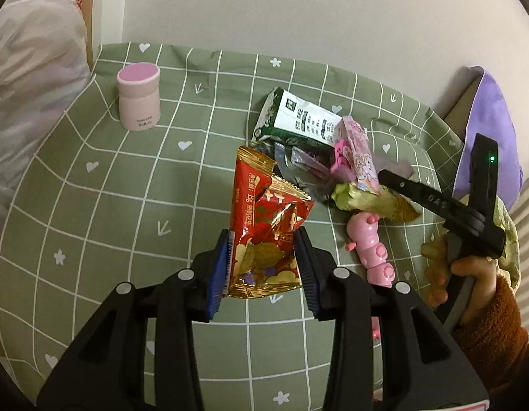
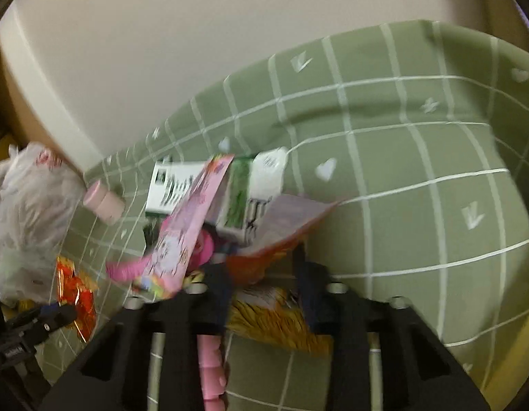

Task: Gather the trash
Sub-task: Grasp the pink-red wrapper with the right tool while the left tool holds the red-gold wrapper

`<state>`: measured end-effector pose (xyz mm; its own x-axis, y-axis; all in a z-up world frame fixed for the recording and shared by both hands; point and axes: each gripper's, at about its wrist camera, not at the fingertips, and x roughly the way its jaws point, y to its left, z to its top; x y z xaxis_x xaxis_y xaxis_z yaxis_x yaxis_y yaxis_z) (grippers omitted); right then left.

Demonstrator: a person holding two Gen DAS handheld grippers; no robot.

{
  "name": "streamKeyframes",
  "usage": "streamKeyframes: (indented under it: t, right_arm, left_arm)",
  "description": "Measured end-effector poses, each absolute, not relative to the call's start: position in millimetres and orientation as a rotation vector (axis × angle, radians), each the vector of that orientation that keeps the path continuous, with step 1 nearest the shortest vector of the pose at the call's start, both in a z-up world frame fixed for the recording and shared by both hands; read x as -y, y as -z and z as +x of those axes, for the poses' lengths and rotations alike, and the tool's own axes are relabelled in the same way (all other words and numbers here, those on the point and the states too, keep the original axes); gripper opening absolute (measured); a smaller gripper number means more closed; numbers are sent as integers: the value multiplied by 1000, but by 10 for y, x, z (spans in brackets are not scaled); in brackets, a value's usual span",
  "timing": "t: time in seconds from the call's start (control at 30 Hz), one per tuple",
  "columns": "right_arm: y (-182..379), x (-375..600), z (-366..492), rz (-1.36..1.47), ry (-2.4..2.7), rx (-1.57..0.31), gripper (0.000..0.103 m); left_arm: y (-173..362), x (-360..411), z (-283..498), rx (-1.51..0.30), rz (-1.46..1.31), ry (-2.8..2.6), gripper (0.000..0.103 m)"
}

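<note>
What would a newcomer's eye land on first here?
The shiny red-and-gold foil snack wrapper, between the left gripper's blue-padded jaws. Behind it, a heap of wrappers around a green-and-white carton on the green grid-patterned tablecloth. Far left stands a pink cylindrical jar.

1. The left gripper (image 1: 261, 267) has a black plastic body with angular cut-outs at 6 o'clock in the left wrist view.
2. Its fingers (image 1: 219, 274) carry ribbed blue pads on their inner faces.
3. Four round silver screw heads sit across the linkage arms.
4. The right gripper (image 2: 262, 294) is also black with the same cut-outs and silver screw heads; its pads look dark blue, though blur hides detail.
5. Seen from the left wrist at 3 o'clock, its finger bears pale embossed lettering, and a green light glows on a black upright part.
6. The right hand (image 1: 453, 274) shows bare skin and a fuzzy rust-brown sleeve.
</note>
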<state>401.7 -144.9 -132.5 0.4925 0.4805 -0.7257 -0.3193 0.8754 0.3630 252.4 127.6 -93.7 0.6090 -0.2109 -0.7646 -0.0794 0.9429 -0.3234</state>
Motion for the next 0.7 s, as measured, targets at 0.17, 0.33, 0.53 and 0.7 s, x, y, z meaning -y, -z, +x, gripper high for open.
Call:
streamKeyframes:
  t: [0.17,0.33,0.53,0.7]
  right_arm:
    - [1169,1488,3850,170,-504,-863,8]
    - [844,1663,3683,167,-521,-790,7]
    - [452,1879,3419,152,-506,-716,7]
    - [171,2112,3183,120,-463,-678,7]
  left_arm:
    - [924,-1260,2562,-910,-342,79,35]
    - [816,-1174,2572,-879,-332,108,35]
    - [559,-1051,2621,-811,-300,157,35]
    - [310,-861,2682,-755,-276,232,35]
